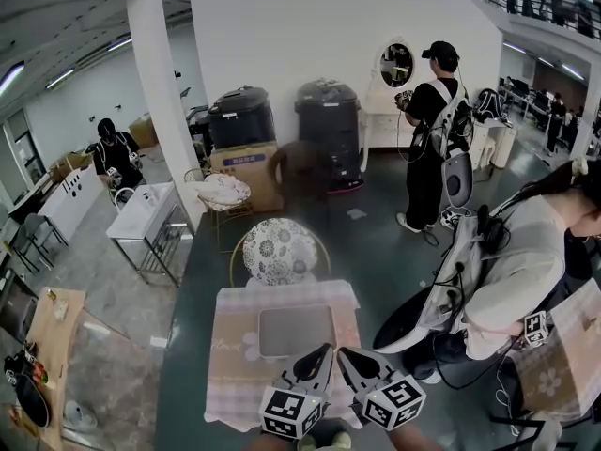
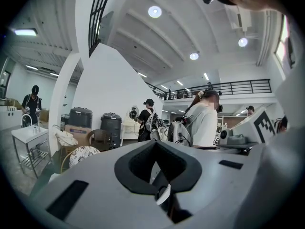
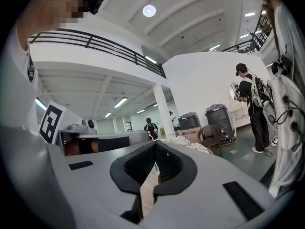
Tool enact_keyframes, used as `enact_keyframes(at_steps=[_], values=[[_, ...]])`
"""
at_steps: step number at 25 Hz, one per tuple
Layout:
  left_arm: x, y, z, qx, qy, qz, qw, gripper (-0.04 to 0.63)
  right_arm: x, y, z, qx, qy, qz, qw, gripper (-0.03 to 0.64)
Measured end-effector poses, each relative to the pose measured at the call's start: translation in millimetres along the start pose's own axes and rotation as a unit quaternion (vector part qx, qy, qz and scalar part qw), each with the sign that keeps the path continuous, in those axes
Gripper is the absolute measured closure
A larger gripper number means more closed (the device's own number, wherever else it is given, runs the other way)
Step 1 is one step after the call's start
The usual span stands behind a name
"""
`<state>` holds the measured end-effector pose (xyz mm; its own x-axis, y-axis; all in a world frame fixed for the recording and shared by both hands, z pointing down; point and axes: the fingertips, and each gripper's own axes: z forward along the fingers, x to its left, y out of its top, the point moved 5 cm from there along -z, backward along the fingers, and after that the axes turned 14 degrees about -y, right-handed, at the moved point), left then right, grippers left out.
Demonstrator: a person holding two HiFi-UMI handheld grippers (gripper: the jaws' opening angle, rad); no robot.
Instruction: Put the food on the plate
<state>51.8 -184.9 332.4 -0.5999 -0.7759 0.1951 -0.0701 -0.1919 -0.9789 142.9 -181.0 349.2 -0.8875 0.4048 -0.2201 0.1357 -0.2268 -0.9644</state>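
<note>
A flat grey square plate (image 1: 296,331) lies in the middle of a small table with a pale checked cloth (image 1: 235,365). I see no food in any view. My left gripper (image 1: 323,351) and right gripper (image 1: 345,354) hover side by side over the table's near edge, just short of the plate, tips pointing at it. Both are shut with nothing between the jaws. In the left gripper view my left gripper (image 2: 155,144) points out at the room, and so does my right gripper (image 3: 155,144) in its own view.
A chair with a floral cushion (image 1: 279,249) stands at the table's far side. A person with a backpack (image 1: 512,275) bends close on the right. Another person (image 1: 430,130) stands further back by black bins (image 1: 329,120). A white wire table (image 1: 141,222) is at the left.
</note>
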Motion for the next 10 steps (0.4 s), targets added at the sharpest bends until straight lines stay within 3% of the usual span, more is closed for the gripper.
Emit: enact_keyframes(at_steps=[10], values=[[0.7, -3.5, -5.0, -0.002, 0.003, 0.002, 1.0, 0.589, 4.6, -4.9, -0.4, 0.001, 0.003, -0.003, 1.0, 0.603]])
